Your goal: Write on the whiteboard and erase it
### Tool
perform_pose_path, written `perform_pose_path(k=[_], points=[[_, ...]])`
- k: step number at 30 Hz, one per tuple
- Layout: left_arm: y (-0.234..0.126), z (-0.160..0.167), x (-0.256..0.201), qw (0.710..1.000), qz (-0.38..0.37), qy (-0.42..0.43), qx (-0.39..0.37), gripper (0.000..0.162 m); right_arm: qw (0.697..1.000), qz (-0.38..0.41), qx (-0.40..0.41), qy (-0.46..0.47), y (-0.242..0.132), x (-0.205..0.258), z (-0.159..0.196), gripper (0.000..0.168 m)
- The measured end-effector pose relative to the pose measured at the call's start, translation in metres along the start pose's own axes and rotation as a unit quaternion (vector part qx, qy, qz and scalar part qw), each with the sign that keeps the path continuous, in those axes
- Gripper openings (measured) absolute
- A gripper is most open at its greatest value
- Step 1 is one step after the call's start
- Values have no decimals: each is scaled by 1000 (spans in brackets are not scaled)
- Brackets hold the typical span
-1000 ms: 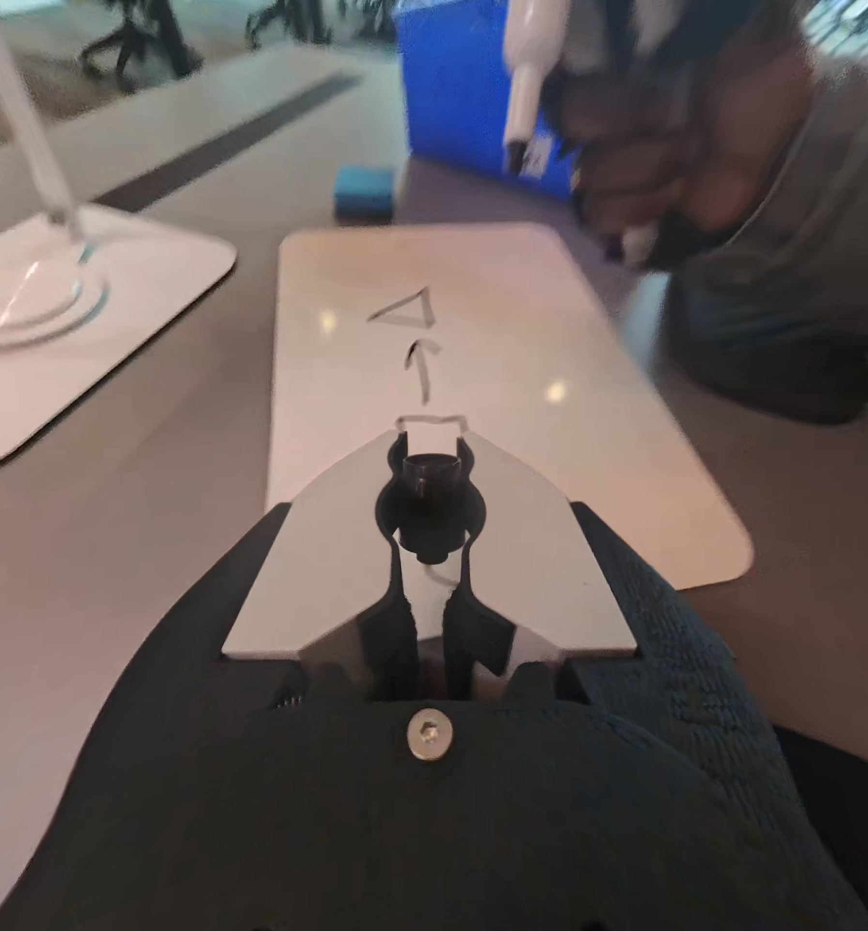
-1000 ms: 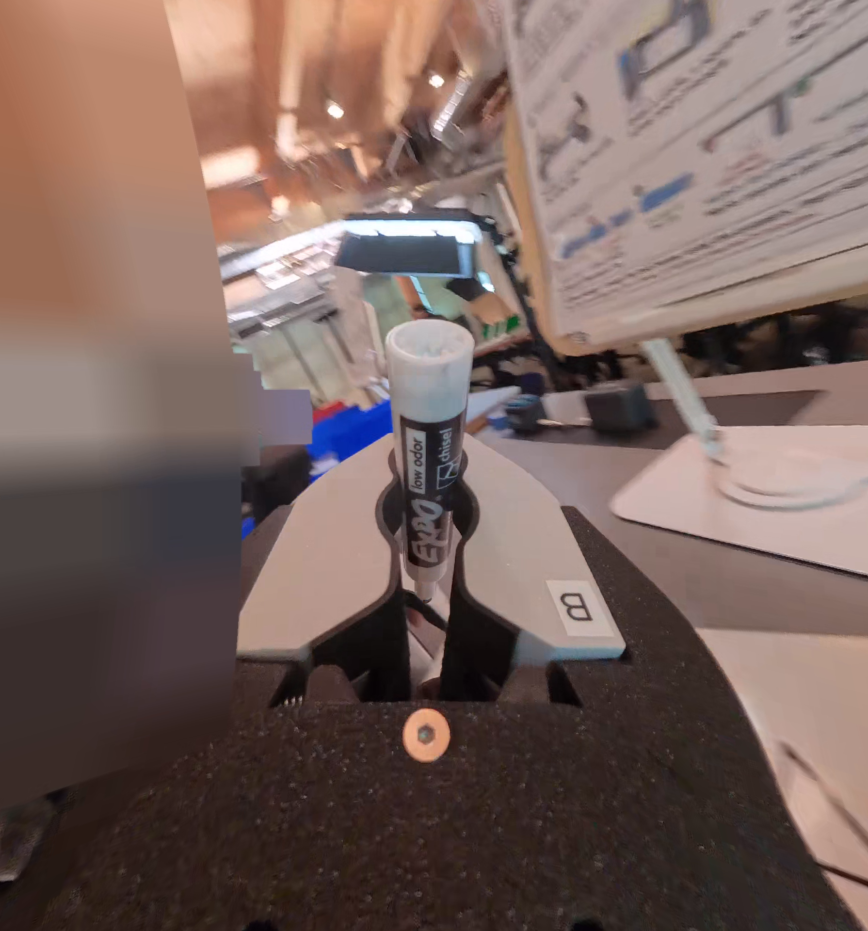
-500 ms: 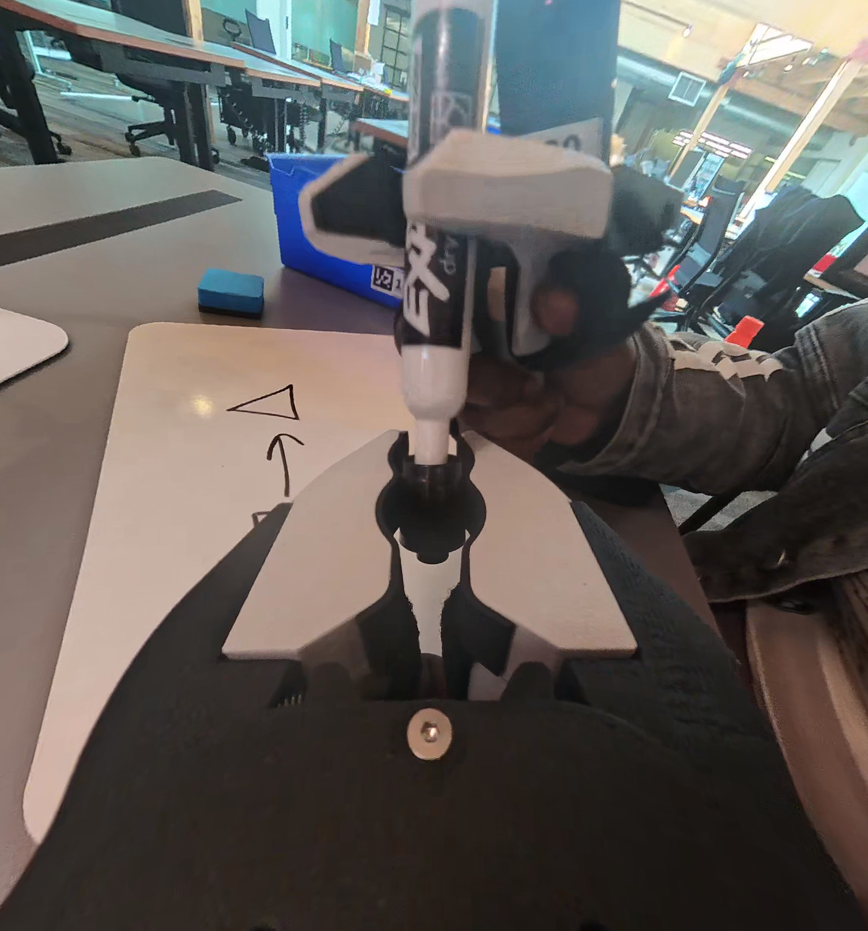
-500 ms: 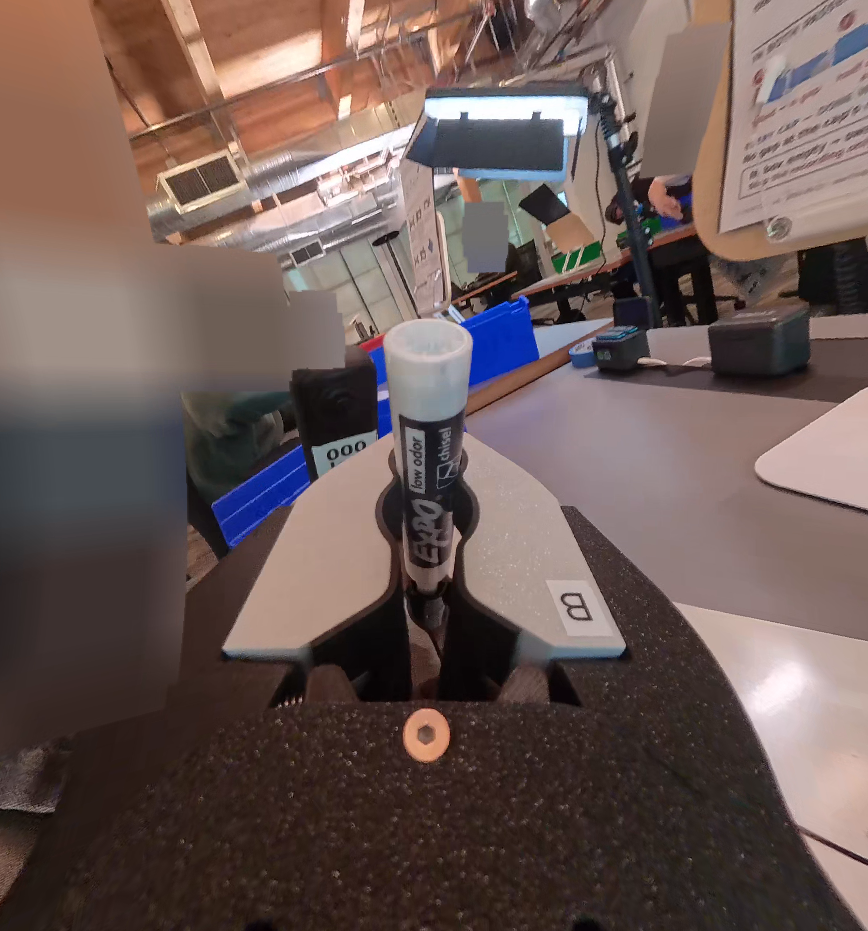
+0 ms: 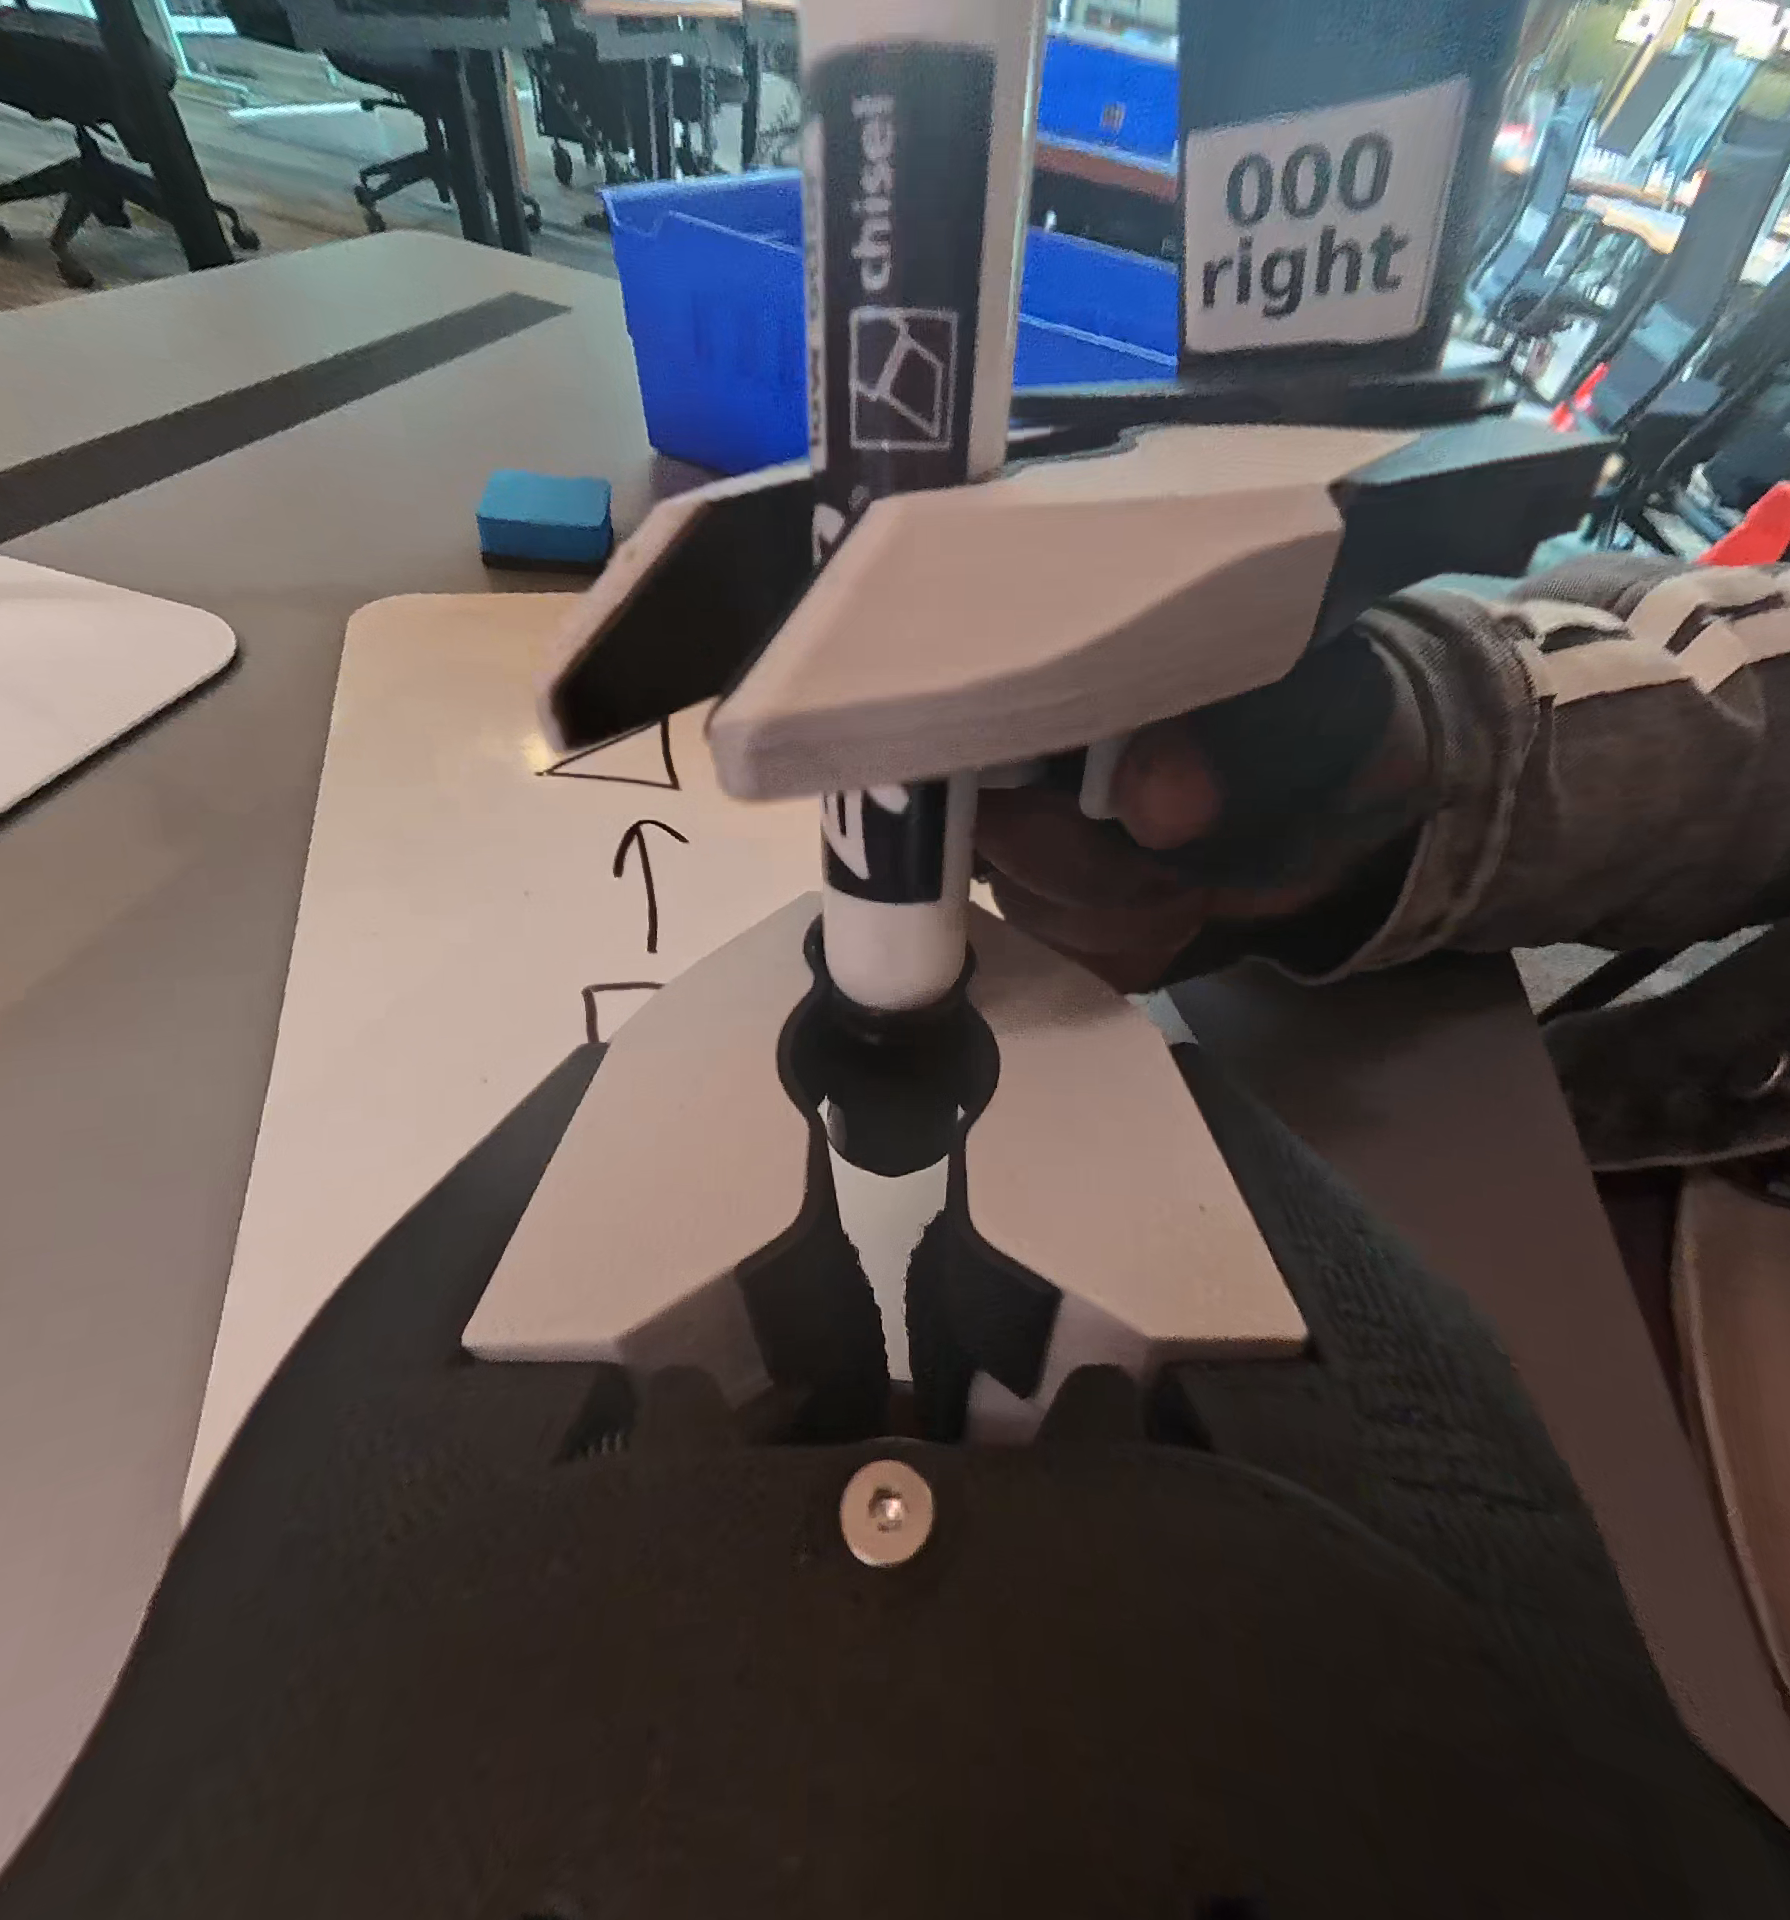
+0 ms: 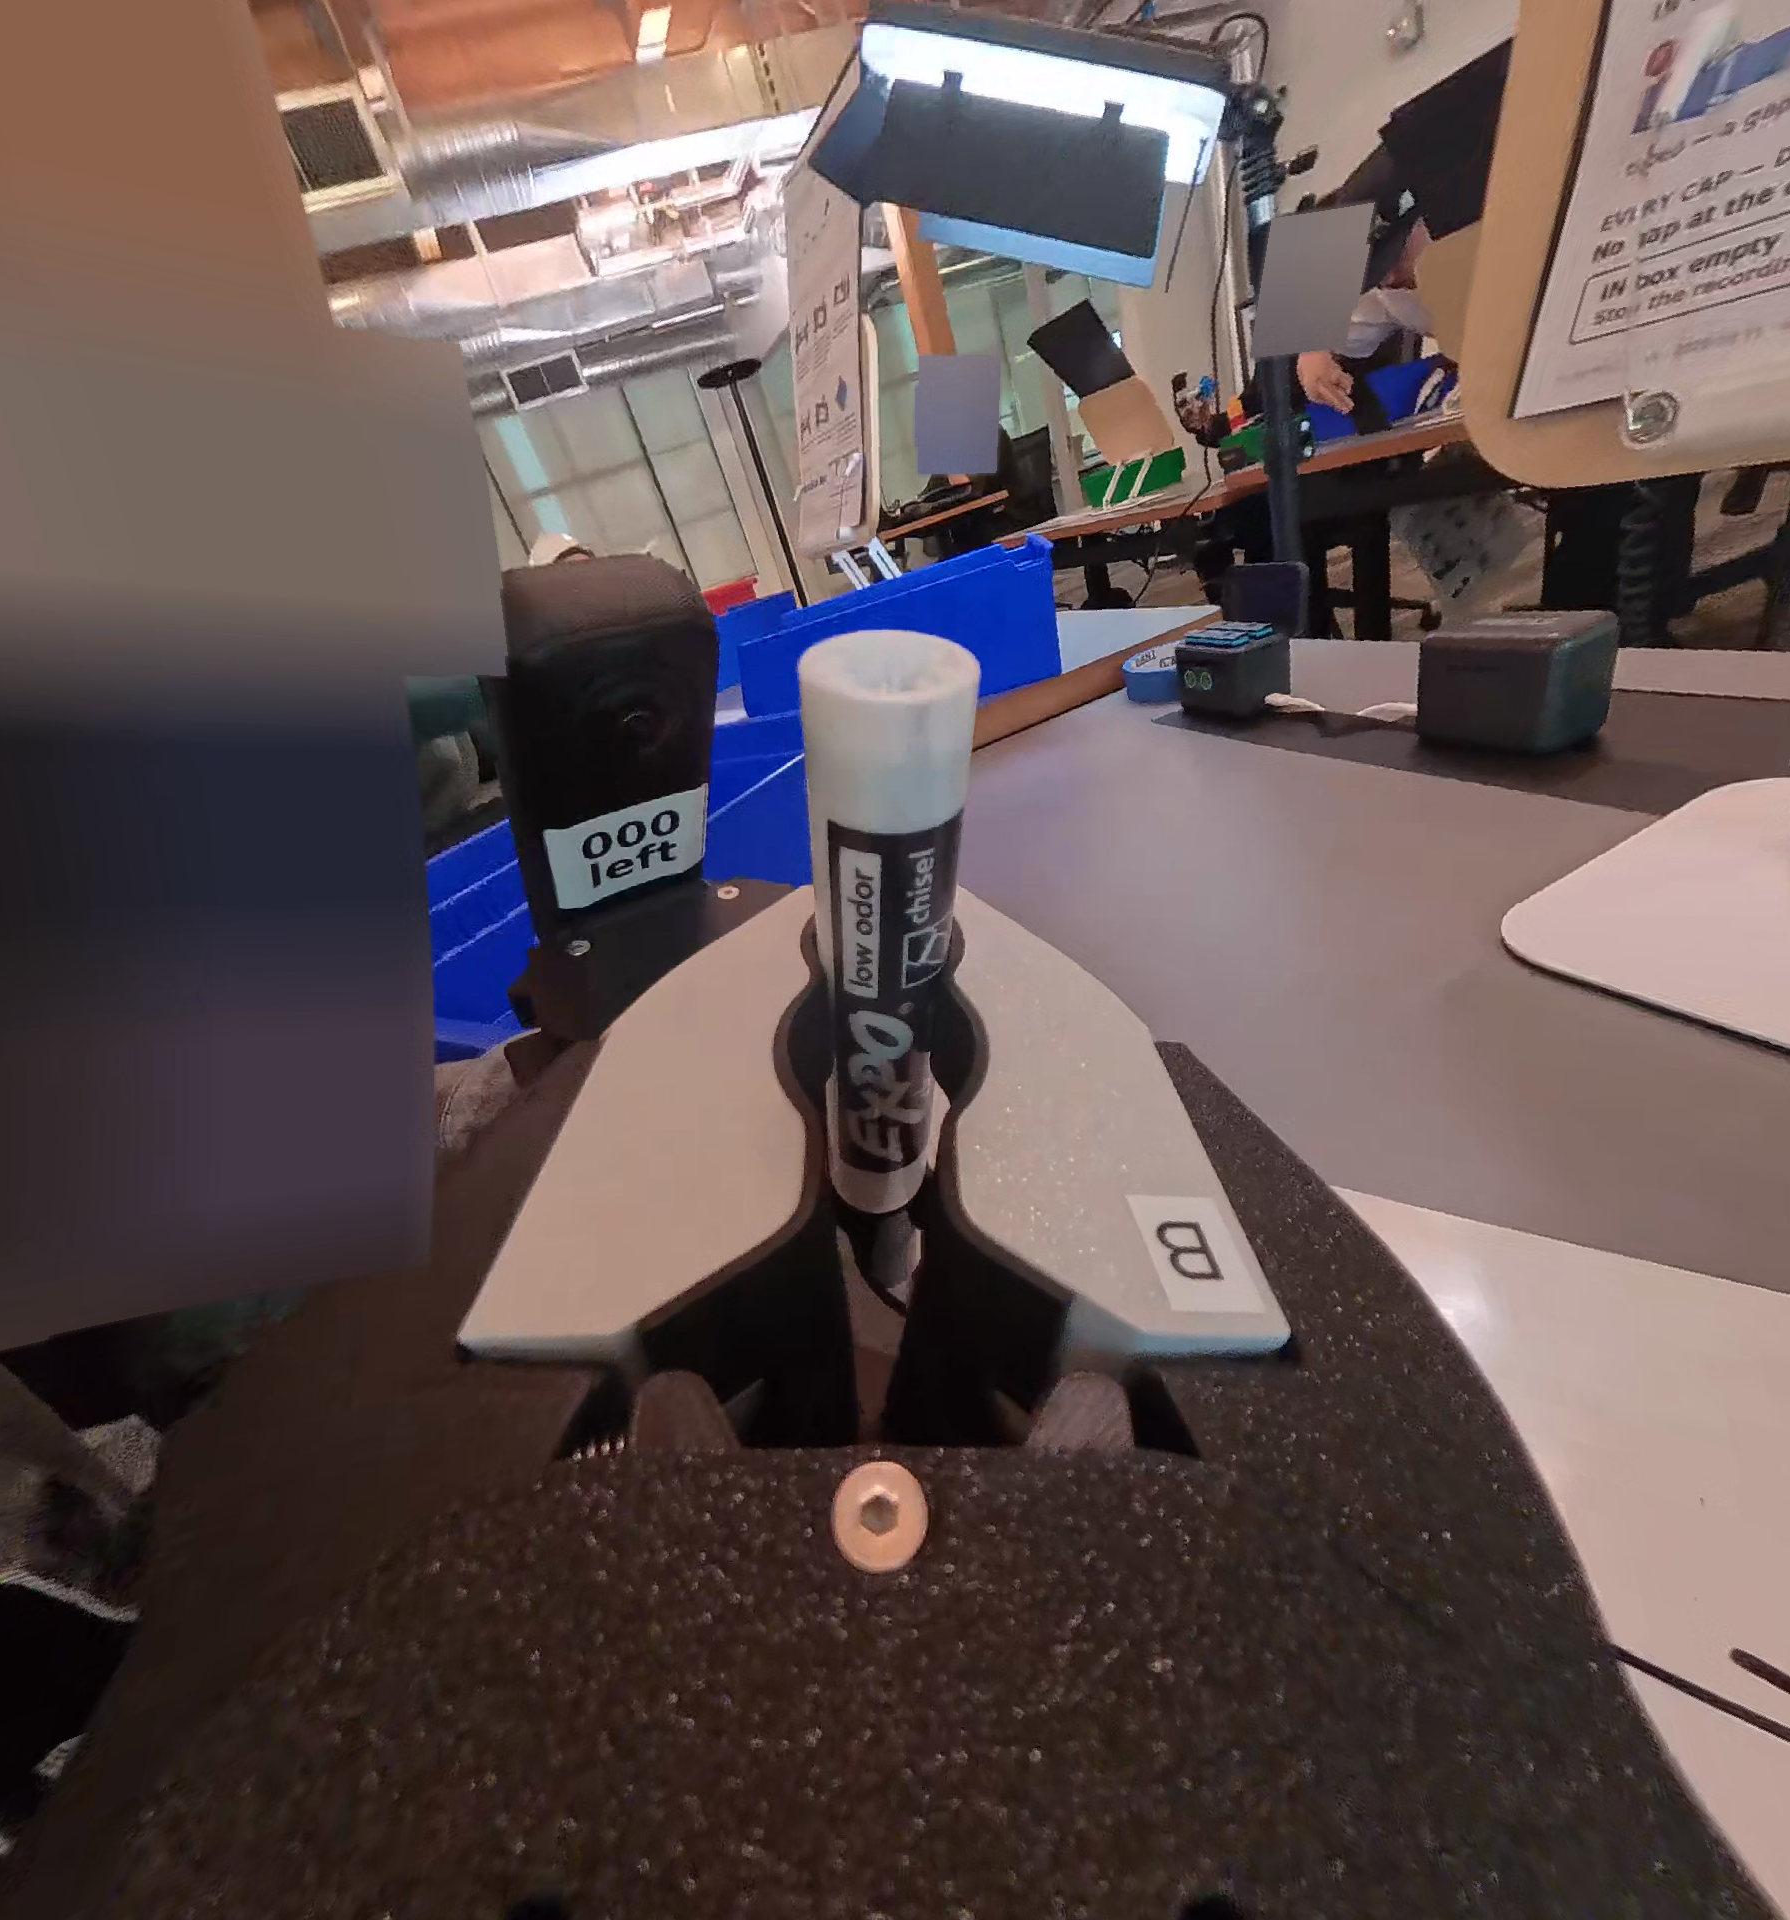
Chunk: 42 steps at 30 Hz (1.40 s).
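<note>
My left gripper (image 5: 889, 971) is shut on the black marker cap (image 5: 886, 1122), open end up, above the near part of the whiteboard (image 5: 434, 935). My right gripper (image 6: 886, 935) is shut on the black-and-white marker (image 6: 886, 790) and holds it upright. In the left wrist view the marker (image 5: 896, 894) stands with its white nose pushed down into the cap, and the right gripper (image 5: 662, 717) hangs just above. The whiteboard bears a small triangle, an arrow and part of a box. A blue eraser (image 5: 543, 520) lies beyond the board's far edge.
A blue bin (image 5: 725, 332) stands behind the eraser. A white lamp base (image 5: 39, 686) lies left of the board and also shows in the right wrist view (image 6: 1701, 935). A person's sleeve (image 5: 1597, 748) reaches in from the right. Small dark boxes (image 6: 1514, 675) sit far back on the grey table. Left tips to right tips: about 9 centimetres.
The right gripper swung the marker over and lowered it tip-first into the cap in my left gripper. Since half a second ago the marker sits deeper in the cap.
</note>
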<state>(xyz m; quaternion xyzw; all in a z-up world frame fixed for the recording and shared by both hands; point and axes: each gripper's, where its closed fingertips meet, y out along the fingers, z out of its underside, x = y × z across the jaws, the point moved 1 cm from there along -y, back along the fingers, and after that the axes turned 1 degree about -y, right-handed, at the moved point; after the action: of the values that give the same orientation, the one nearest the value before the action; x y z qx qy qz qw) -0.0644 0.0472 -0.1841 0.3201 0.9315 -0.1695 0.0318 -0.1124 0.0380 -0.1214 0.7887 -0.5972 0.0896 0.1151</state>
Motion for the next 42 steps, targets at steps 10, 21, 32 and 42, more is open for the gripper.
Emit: perform_pose_path(k=[10,21,32,42], points=[[-10,4,26,989,-92,104,44,18,999,-28,36,-2,-14,-6,-6,61],[-15,19,43,905,-212,339,148,18,961,-4,240,-135,-65,-7,0,41],[-21,-16,49,958,-223,178,-24,70,965,66,159,-199,-90,-8,-30,21],[-73,-66,75,931,-246,-8,-271,145,823,538,-41,-178,-336,-106,-141,21]])
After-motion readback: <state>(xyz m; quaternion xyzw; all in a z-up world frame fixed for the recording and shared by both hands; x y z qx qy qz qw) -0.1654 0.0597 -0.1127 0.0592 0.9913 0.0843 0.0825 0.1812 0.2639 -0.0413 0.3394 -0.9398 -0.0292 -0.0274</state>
